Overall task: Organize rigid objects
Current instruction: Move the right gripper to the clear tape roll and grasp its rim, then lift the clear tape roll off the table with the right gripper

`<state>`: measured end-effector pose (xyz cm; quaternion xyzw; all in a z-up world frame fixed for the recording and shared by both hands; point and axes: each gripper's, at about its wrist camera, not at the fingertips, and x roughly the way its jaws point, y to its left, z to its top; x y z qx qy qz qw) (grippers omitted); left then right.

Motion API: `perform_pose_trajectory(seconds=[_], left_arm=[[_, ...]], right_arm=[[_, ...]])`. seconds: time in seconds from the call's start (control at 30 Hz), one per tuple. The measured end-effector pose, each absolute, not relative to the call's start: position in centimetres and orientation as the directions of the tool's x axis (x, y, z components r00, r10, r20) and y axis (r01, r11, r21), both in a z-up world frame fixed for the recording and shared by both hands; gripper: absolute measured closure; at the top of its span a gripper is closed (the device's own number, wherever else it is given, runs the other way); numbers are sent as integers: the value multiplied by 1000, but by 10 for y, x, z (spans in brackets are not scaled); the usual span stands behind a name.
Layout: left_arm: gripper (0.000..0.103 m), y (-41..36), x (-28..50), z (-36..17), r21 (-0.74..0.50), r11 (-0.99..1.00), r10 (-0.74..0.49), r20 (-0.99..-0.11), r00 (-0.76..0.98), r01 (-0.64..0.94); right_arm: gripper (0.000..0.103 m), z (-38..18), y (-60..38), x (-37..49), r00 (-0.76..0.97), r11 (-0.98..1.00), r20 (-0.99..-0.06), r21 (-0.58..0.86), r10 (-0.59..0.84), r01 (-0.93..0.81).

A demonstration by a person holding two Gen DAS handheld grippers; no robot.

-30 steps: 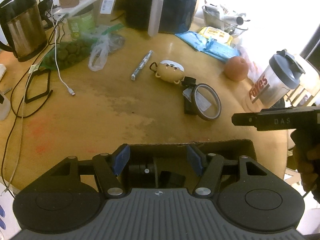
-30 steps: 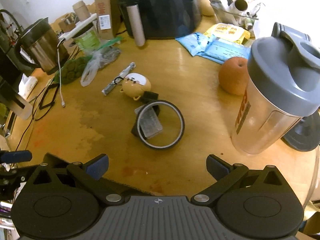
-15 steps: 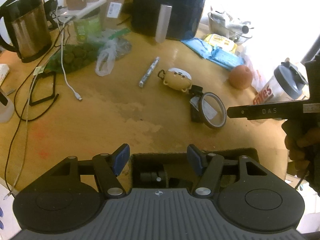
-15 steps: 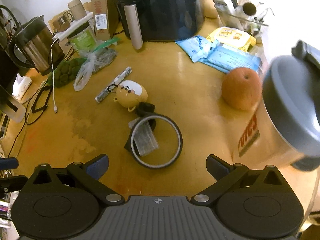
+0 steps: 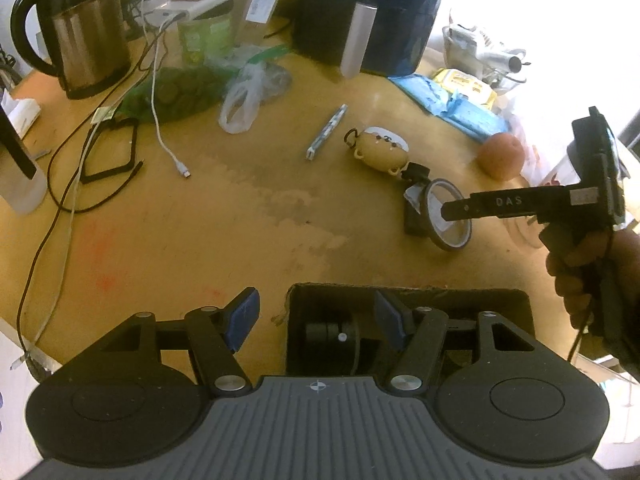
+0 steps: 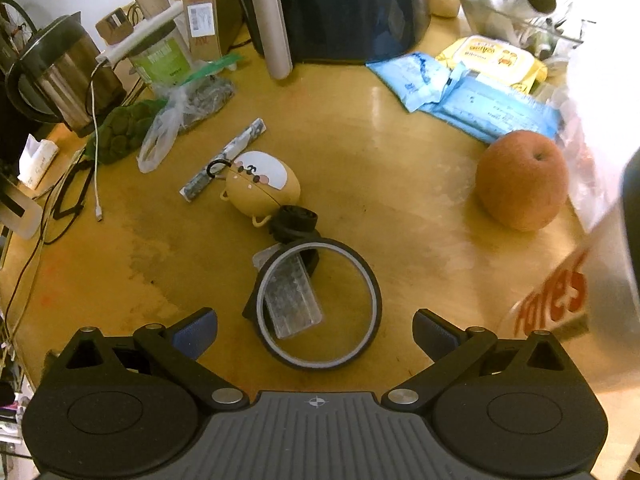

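A dark tape ring (image 6: pixel 374 300) lies flat on the wooden table (image 6: pixel 400 168), with a clear plastic case (image 6: pixel 292 300) inside it and a black part (image 6: pixel 296 220) just behind. My right gripper (image 6: pixel 316 336) hangs open low over the ring, one pad on each side of its near half. From the left wrist view the right gripper (image 5: pixel 448 212) reaches sideways over the tape ring (image 5: pixel 456 245), held by a hand (image 5: pixel 576 272). My left gripper (image 5: pixel 316 320) is open over the left wall of a dark open box (image 5: pixel 500 300) holding black parts (image 5: pixel 332 336).
A yellow bear-shaped case (image 6: pixel 260 188) and a slim pen-like stick (image 6: pixel 224 160) lie behind the ring. An orange fruit (image 6: pixel 524 180) and a blurred shaker bottle (image 6: pixel 592 300) stand at the right. A kettle (image 5: pixel 84 40), cables (image 5: pixel 160 128), bags and an air fryer (image 5: pixel 372 8) fill the back.
The right gripper has come down and left toward the tape ring, and the shaker bottle has slid to the right edge of its view. The left gripper has rolled slightly, otherwise staying in place.
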<state>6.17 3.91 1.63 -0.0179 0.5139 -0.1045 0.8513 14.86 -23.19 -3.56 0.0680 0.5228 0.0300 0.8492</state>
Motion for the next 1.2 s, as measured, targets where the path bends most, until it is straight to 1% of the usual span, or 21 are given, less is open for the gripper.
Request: perform_pose_trajectory(seconds=[0.33, 0.67, 0.7, 0.77, 0.8, 1.2], left_arm=[[41, 47, 63, 19, -144, 983, -180, -864, 470, 113], [41, 56, 62, 17, -144, 987, -158, -867, 473, 66], [41, 56, 62, 17, -143, 988, -156, -867, 473, 65], [41, 56, 62, 16, -144, 988, -156, -868, 471, 62], [41, 56, 63, 16, -145, 988, -157, -868, 471, 62], [41, 50, 68, 16, -132, 986, -165, -866, 472, 104]], right_arm=[[0, -58, -236, 166, 418, 980, -894, 194, 163, 33], [1, -73, -236, 174, 402, 981, -901, 191, 162, 32], [2, -72, -236, 174, 402, 981, -901, 189, 161, 31], [9, -71, -235, 173, 409, 982, -898, 186, 160, 24], [15, -69, -235, 173, 409, 982, -897, 190, 166, 18], [15, -53, -234, 164, 442, 982, -882, 186, 165, 6]])
